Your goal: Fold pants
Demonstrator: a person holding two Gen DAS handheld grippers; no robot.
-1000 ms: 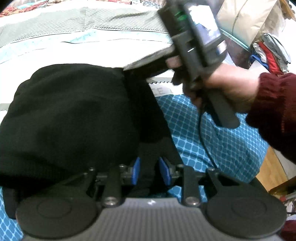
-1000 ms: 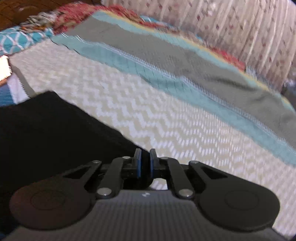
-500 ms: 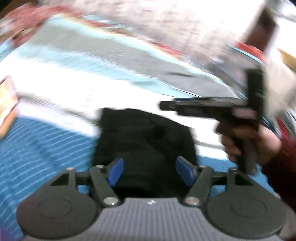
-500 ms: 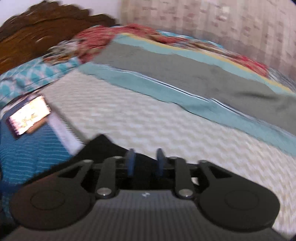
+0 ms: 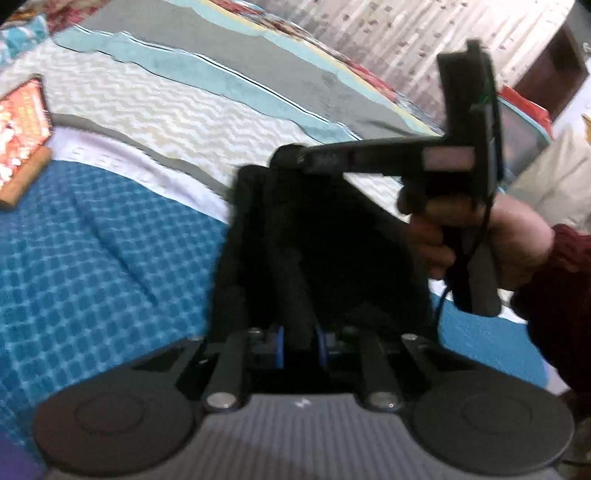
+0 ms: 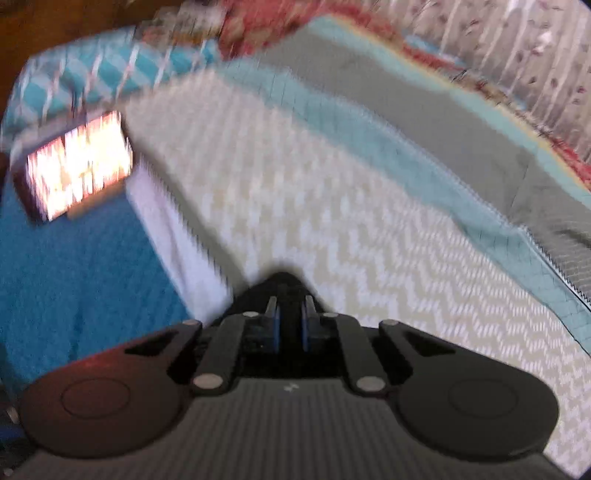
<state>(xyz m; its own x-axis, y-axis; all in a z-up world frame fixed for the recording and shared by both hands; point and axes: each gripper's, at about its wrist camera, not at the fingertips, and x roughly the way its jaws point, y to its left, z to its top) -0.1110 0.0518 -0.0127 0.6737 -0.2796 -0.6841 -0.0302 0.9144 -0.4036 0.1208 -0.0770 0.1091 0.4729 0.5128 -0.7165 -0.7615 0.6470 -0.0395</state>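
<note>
Pants [image 5: 325,240], black, bunched lengthwise, long axis running away from left gripper [image 5: 299,347] toward right gripper [image 5: 295,157], over blue checked bedspread [image 5: 92,258]. Left jaws clenched on near end; right jaws [image 6: 290,325] clenched on far end of the dark cloth [image 6: 282,282]. Beyond pants: cream chevron blanket [image 5: 177,107], grey-and-teal quilt [image 6: 424,110], patterned curtain [image 5: 388,33]. Left of pants: reddish book [image 5: 20,122]. Both views blurred.

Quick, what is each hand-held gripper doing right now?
Left hand-held gripper: shut on the pants.
Right hand-held gripper: shut on the pants too.
</note>
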